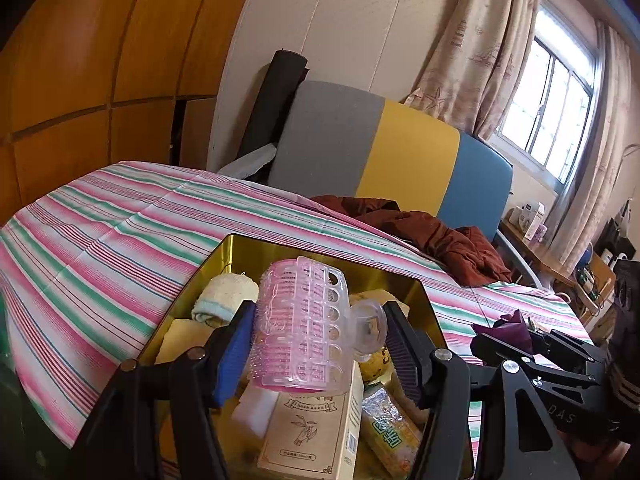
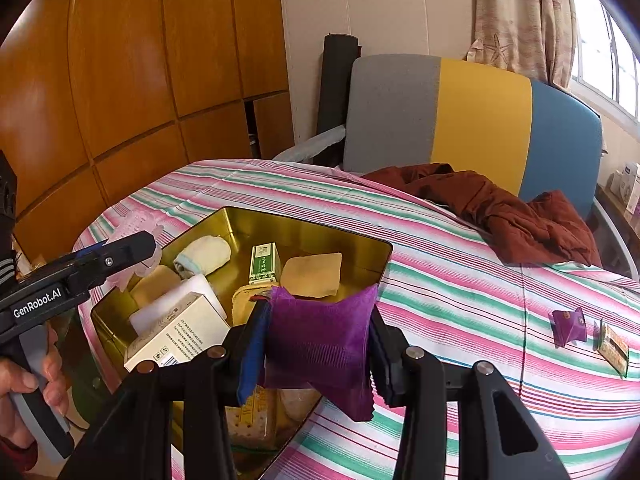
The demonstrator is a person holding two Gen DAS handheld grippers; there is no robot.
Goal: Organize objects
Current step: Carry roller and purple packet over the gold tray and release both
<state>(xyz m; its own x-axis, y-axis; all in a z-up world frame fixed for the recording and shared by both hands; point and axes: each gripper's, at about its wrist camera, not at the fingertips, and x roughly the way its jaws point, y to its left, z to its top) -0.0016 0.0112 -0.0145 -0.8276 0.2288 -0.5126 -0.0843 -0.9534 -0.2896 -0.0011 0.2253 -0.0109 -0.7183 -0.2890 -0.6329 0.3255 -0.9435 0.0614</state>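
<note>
Hovering over the gold tin (image 2: 304, 222), the left gripper (image 1: 320, 332) clamps an upright pink hair roller (image 1: 300, 324) while the right gripper (image 2: 316, 344) pinches a purple sachet (image 2: 320, 340) above its near-right rim

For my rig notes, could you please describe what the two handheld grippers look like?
Both are black linkage frames with silver pivot bolts. Each has one blue-padded finger and one dark ribbed finger. The left gripper has white "GenRobot.AI" lettering and a grey handle; the right gripper shows no visible marking.

Both grippers (image 1: 316, 344) (image 2: 316, 344) clamped (side by side) — loaded.

Wooden wardrobe (image 2: 120, 92), tricolour headboard (image 2: 472, 120), curtained daylit window (image 1: 556, 108)
</note>
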